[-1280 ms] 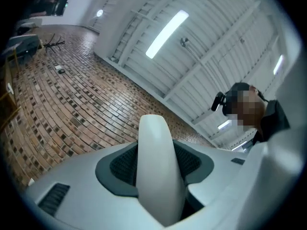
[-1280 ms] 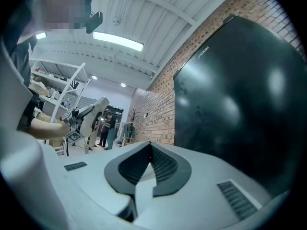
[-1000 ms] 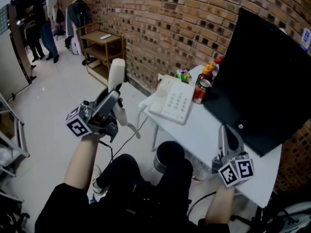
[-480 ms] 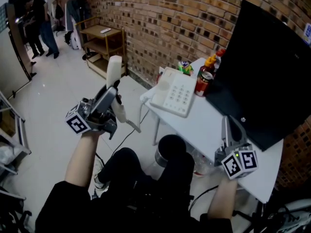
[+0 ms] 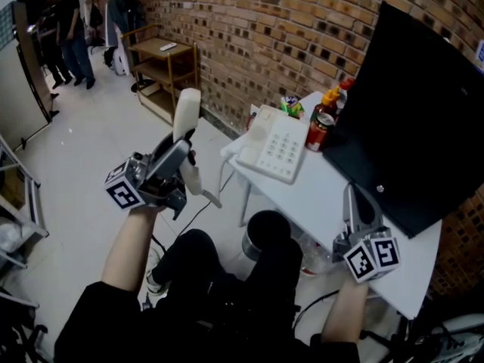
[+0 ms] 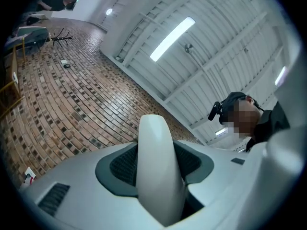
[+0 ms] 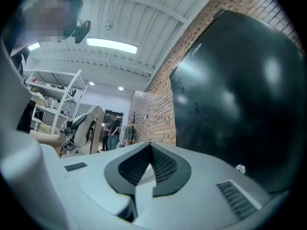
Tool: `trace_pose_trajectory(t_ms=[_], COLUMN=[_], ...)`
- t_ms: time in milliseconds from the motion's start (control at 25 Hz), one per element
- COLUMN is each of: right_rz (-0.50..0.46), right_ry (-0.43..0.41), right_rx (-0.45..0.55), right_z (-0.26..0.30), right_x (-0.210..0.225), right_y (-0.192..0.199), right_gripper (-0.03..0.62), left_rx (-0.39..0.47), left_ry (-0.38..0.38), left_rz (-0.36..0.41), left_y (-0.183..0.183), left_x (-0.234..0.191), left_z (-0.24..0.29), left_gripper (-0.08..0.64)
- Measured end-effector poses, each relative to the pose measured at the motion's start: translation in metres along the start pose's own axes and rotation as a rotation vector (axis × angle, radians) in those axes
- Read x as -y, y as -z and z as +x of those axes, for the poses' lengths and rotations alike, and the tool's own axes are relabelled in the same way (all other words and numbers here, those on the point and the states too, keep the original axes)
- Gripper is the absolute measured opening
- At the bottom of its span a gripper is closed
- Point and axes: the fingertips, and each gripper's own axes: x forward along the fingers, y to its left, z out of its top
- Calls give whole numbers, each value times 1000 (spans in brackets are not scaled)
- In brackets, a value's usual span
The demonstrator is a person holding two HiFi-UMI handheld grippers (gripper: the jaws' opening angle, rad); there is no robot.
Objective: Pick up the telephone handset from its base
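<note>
Fingers of the left gripper squeeze the handset, well off its base. Its long axis runs along them, free end angled up. Right gripper is closed, empty.

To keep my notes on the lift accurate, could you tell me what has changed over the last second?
Nothing has visibly changed. The left tongs remain closed on the white handset, held up and clear of the telephone base. The right tongs stay empty by the near edge of the white table.
</note>
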Motion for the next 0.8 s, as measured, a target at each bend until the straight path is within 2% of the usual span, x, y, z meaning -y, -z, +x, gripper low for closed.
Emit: trace_pose_trajectory(t_ms=[120,800], right_rz=[-21,1], right_ry=[-3,7], right_rx=[-8,7], right_z=[1,-1], right_x=[-3,-3], right_y=[1,2], right_gripper=[8,8], left_rx=[-2,-38], left_ry=[9,-5], left_rz=[-3,-15], left_y=[2,14], left_x=[2,-3], left_z=[1,5], left_gripper=[230,230])
